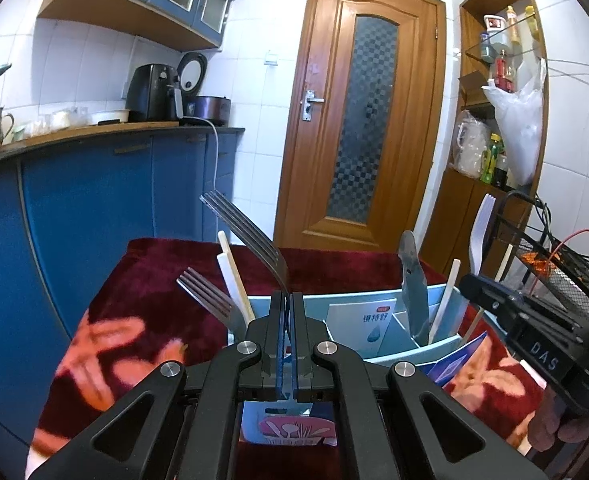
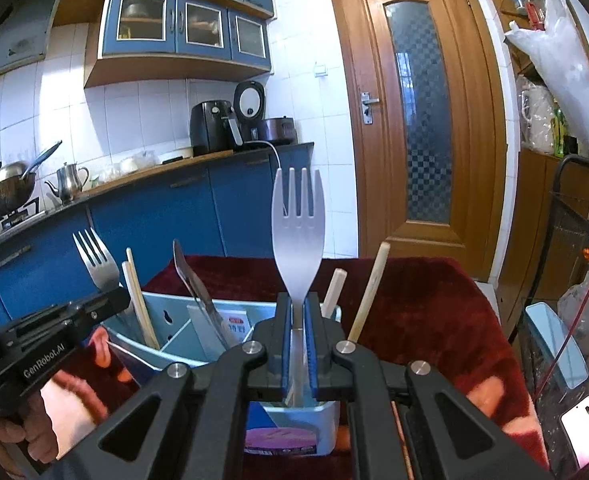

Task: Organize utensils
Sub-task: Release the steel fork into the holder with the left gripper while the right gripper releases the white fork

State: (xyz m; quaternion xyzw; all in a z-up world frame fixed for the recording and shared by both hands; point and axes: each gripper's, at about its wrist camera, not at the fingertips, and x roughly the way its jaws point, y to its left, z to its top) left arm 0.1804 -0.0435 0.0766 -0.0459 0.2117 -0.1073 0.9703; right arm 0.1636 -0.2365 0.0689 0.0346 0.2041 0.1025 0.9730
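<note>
A light blue divided utensil holder (image 1: 378, 300) stands on a red patterned cloth; it also shows in the right wrist view (image 2: 166, 320). My left gripper (image 1: 287, 300) is shut on a metal fork (image 1: 246, 232), tines up and leaning left, above the holder's left part. My right gripper (image 2: 297, 304) is shut on a white plastic fork (image 2: 297, 220), held upright over the holder's right end. In the holder stand a second metal fork (image 1: 206, 296), a knife (image 1: 412, 280) and white chopsticks (image 1: 234, 276).
The cloth-covered table (image 2: 434, 312) sits before blue kitchen cabinets (image 1: 94, 208) and a wooden door (image 1: 366, 120). A black wire basket (image 2: 574, 280) stands to the right. A wooden shelf (image 1: 494, 120) with bottles is at the back right.
</note>
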